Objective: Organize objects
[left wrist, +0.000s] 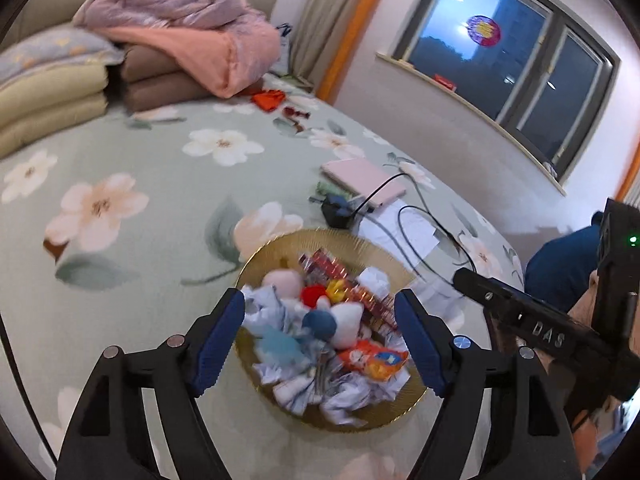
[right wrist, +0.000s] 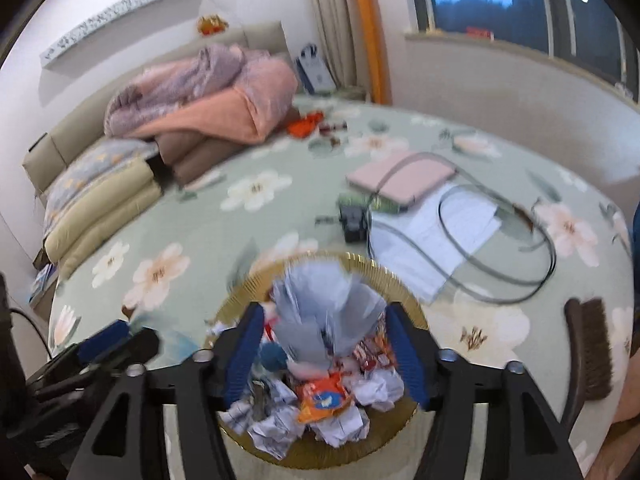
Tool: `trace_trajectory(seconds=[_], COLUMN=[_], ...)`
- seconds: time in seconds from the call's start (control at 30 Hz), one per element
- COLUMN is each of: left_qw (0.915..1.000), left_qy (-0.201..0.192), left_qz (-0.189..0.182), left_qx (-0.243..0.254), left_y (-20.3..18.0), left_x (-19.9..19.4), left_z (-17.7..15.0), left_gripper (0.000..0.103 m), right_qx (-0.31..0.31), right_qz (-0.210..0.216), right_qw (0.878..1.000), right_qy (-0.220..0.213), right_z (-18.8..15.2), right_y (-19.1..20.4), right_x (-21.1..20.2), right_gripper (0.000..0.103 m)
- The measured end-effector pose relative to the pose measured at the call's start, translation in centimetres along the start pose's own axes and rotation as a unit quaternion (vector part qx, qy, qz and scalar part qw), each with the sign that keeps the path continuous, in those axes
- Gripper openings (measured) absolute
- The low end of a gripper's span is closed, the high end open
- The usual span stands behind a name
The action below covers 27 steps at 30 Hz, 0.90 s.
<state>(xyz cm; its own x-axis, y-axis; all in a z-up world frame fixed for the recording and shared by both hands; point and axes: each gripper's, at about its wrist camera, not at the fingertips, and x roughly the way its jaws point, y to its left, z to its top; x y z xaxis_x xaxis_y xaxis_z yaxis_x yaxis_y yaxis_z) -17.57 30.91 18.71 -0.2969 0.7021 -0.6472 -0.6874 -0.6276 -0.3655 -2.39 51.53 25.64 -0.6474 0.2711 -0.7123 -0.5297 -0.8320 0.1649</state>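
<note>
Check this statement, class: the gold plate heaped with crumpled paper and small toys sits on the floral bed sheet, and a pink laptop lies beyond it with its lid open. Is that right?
One detail is wrong. The gold plate of crumpled paper and small toys does sit on the floral bed sheet, but the pink laptop beyond it lies with its lid closed, flat, with a cable across it. The right wrist view shows this best.

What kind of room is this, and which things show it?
Most likely a bedroom. A bed with a floral sheet fills the view, folded quilts and a pink blanket are piled at its head, and a curtained window stands beside it.
</note>
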Motion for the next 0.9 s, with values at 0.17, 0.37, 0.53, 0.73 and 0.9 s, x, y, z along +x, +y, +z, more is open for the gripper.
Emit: trace_trajectory(seconds=[0.17,0.37,0.53,0.73,0.9], left_qw=[0.9984,0.9809,0.9406,0.8997,0.8861], left_qy=[0.001,-0.002,0.071,0.039,0.023], left_qz=[0.04,0.18,0.324,0.383,0.4], left_qx=[-0.04,-0.074,-0.072,-0.205,-0.233], left_y=[4.8,12.9,19.3,26.7,28.5], left_x=[-2.6,-7.4,-9.8,-13.0,-13.0], left_z=[-3.5,-9.6,-15.5,-20.6,-22.8], left_gripper=[0.076,0.076,0.076,0.076,0.078], right_qx=[0.033,-0.046,-0.135,-0.242,-0.267], right_qz=[0.015,0.065,0.174,0.21,0.183], right_qw=[0.999,0.996,0.971,0.929,0.927], right_qy=[0.021,0.042,0.097,0.182,0.189], right_z=[-2.0,-5.0,-9.8,-18.3,-20.2], right_y=[-1.3,3.8,11.3,18.2,19.5], right_x=[0.5,0.4,1.8,5.9,8.2], right_gripper=[0.063,0.067,0.069,0.069,0.069])
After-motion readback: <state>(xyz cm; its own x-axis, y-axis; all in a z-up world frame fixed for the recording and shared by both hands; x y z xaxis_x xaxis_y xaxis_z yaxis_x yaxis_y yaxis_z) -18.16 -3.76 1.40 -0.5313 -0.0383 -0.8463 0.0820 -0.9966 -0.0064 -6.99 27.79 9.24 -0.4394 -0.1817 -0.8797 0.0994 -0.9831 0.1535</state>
